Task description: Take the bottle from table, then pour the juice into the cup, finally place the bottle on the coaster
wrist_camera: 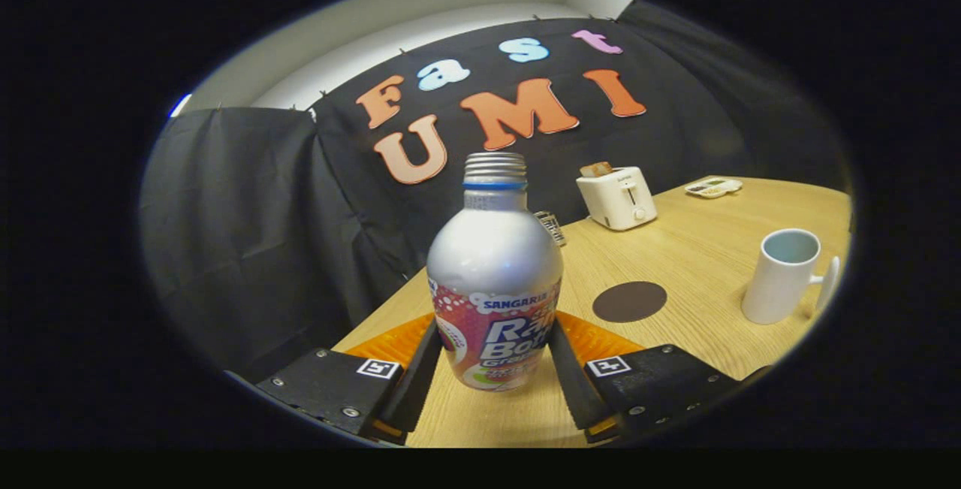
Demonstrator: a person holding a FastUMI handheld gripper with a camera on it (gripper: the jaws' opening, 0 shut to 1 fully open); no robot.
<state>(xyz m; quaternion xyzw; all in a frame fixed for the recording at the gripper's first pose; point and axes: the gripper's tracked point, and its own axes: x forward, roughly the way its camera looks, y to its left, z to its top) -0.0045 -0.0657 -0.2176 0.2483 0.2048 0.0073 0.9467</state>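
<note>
While gripped in tool point(492, 357), bottle point(494, 279); coaster point(629, 301), cup point(782, 276) beyond.

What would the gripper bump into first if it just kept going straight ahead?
The bottle: it already stands between the fingers, which seem to press its sides. Beyond it lies the table's far edge.

Remote point(550, 227) half behind bottle point(494, 271)

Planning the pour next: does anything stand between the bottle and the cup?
Nothing visible does. The bottle sits between the gripper jaws; the bare table and the flat coaster lie between it and the cup.
</note>
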